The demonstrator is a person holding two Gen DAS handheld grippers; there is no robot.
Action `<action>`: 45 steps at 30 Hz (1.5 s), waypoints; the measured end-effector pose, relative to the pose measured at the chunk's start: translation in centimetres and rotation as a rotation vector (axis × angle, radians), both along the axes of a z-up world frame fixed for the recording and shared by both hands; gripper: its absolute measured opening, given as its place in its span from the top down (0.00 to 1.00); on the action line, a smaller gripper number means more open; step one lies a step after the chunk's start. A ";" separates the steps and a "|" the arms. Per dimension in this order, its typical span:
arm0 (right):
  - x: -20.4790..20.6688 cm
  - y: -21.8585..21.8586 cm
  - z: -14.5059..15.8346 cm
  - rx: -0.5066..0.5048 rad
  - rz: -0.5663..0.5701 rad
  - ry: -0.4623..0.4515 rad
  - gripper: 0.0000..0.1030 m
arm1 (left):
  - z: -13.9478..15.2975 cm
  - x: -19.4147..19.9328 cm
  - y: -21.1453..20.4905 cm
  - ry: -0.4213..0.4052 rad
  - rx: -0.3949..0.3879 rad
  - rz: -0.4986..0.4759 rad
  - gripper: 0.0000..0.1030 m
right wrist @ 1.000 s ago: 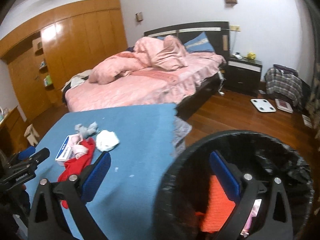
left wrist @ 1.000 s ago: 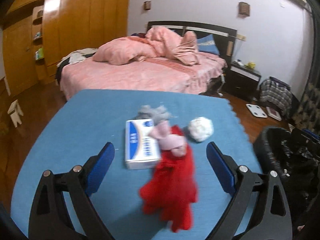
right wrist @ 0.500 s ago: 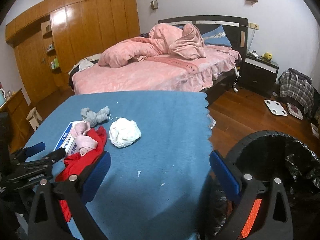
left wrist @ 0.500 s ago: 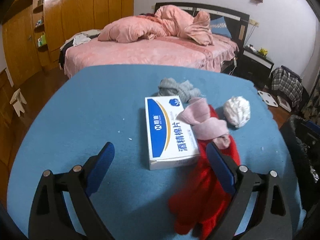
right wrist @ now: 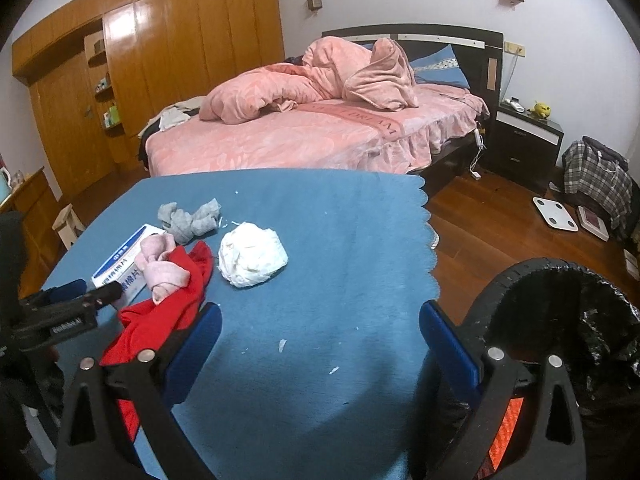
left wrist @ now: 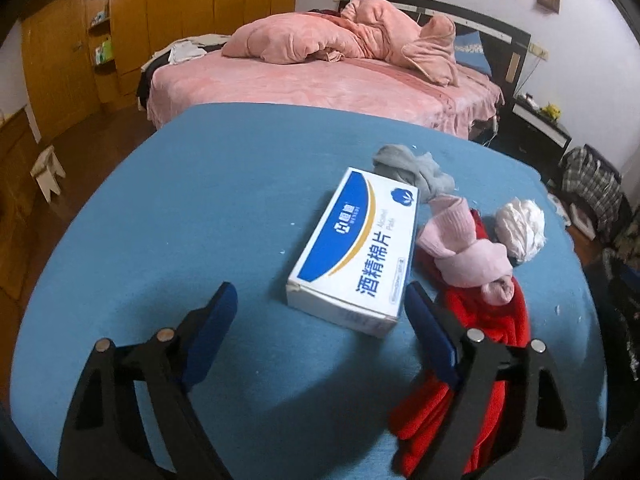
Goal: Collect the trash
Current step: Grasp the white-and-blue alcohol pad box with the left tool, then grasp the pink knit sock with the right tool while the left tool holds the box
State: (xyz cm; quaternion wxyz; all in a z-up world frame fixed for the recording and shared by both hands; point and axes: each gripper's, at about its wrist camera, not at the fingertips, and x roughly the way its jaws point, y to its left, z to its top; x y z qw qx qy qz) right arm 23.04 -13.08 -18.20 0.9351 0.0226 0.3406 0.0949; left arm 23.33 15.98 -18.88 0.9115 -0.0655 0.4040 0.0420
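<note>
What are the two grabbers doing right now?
Left gripper: open, holding nothing, jaws just narrowed slightly.
Right gripper: open, holding nothing.

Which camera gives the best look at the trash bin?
The right wrist view: the bin shows its rim and black liner, standing off the table's right edge. The left wrist view catches only a dark sliver of it at the frame's right edge.

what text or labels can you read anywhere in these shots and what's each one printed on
"酒精棉片": large blue characters on top of the white and blue box on the blue table.
"Alcohol Pads": faint grey print beside them, only just readable.
Brand mark in the box's blue band: white characters, too small to read surely.
Small print near the box's front edge: blurred.
Lettering on the pink bedspread: not readable.
White lettering on the left gripper: blurred.
</note>
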 end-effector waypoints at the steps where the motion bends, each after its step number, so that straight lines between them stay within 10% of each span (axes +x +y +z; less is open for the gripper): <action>1: 0.0 0.1 0.0 -0.001 0.002 0.002 0.06 | 0.0 0.2 0.0 0.004 -0.006 -0.012 0.20; 15: -0.1 0.0 0.1 0.000 0.011 -0.005 0.06 | -0.9 3.2 -0.4 0.025 -0.032 -0.084 0.41; 24: 0.4 3.0 0.7 0.015 0.080 -0.023 0.07 | 0.8 -0.4 1.6 -0.041 0.008 -0.013 0.42; 35: 1.2 6.5 0.2 0.034 0.136 -0.001 0.12 | -1.0 -1.2 5.7 0.061 -0.027 0.048 0.38; 45: 2.3 10.4 -1.0 0.033 0.216 0.033 0.31 | -1.2 -1.2 6.5 0.034 -0.052 0.058 0.42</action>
